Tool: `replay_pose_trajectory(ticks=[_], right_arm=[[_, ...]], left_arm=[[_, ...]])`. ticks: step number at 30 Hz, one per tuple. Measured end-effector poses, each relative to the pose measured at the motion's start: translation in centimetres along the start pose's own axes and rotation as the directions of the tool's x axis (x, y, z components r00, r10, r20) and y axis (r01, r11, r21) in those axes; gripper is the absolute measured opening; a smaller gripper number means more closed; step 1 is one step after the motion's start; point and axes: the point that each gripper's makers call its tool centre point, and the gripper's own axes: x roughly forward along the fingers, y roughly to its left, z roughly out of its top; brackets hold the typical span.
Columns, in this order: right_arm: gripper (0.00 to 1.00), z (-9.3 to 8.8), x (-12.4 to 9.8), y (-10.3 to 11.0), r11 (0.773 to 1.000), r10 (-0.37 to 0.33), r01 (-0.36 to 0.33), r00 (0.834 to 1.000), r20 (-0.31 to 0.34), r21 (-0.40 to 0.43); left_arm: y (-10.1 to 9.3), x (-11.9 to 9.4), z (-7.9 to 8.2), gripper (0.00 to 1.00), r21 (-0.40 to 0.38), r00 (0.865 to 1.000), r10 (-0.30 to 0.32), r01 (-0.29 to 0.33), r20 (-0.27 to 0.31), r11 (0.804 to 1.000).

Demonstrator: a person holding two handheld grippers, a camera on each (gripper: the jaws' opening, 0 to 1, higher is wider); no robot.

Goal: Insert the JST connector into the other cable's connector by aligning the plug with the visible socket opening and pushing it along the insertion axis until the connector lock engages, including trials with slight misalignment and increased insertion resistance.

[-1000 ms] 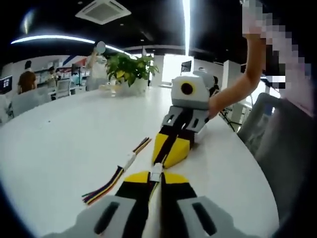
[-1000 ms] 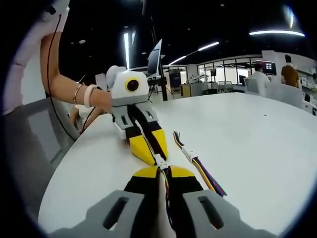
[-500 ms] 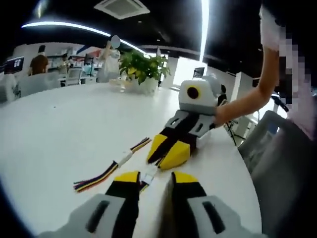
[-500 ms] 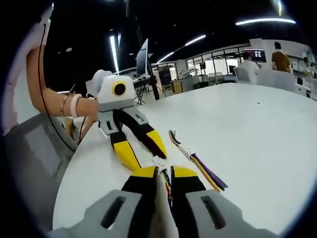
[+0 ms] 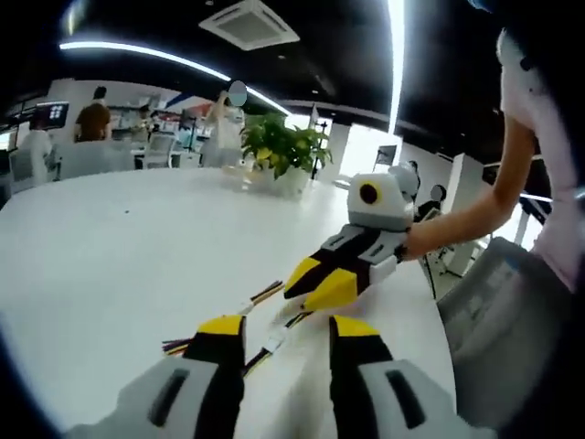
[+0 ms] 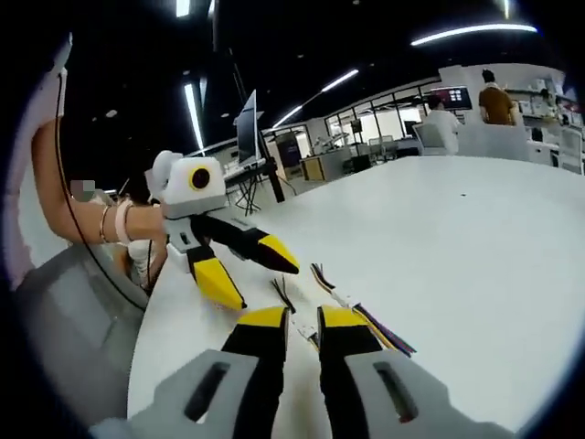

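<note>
left gripper [image 5: 279, 331] in left gripper view: jaws spread w/ a clear gap, nothing pinched. the mated cable [image 5: 267, 340] lies on the white table [image 5: 119, 247] in that gap, its small white connector [image 5: 271, 337] just beside the left jaw's inner edge, can't tell if touching. multicolour wires run from the connector toward the near-left, ending at the jaw's outer side. a 2nd cable [image 5: 259, 297] w/ white connector sits just beyond the connector, loose on the table. right gripper [image 5: 322, 280] comes in past the connector, yellow tips nearly together from this angle, person's hand [image 5: 413, 243] behind it. potted plant [image 5: 281, 151] stands well beyond, far side of table.

right gripper view: right gripper [image 6: 302, 322] jaws parted w/ a narrow gap, gripping nothing. a cable w/ white connector [image 6: 307, 335] lies between the tips. left gripper [image 6: 249, 269] beyond the connector, jaws wide apart. another cable [image 6: 352, 306] lies just right of the connector, coloured wires fanned near the right jaw.
</note>
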Motion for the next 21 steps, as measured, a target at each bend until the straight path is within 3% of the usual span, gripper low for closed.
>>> replay_pose_trajectory(ticks=[7, 13, 17, 21], right_arm=[[0.18, 2.7, -1.6, 0.7, 0.998, -0.045, 0.044, 0.998, 0.053, 0.037], [0.27, 3.8, -2.8, 1.4, 0.996, -0.074, 0.071, 0.995, 0.073, 0.044], [0.38, 4.1, -3.6, 1.6, 0.993, -0.107, 0.103, 0.992, 0.071, 0.052], [0.41, 4.4, -4.4, 1.7, 0.99, -0.137, 0.133, 0.988, 0.072, 0.046]], left_arm=[[0.2, -2.1, 2.2, 0.39, -0.031, 0.997, 0.064, -0.063, 0.033, 0.998], [0.4, -4.0, 2.4, 0.44, -0.032, 0.992, 0.125, -0.124, 0.021, 0.992], [0.1, -5.2, 2.4, 0.52, -0.064, 0.987, 0.161, -0.159, 0.017, 0.985], [-0.2, -6.3, 2.4, 0.56, -0.082, 0.98, 0.196, -0.194, 0.02, 0.978]])
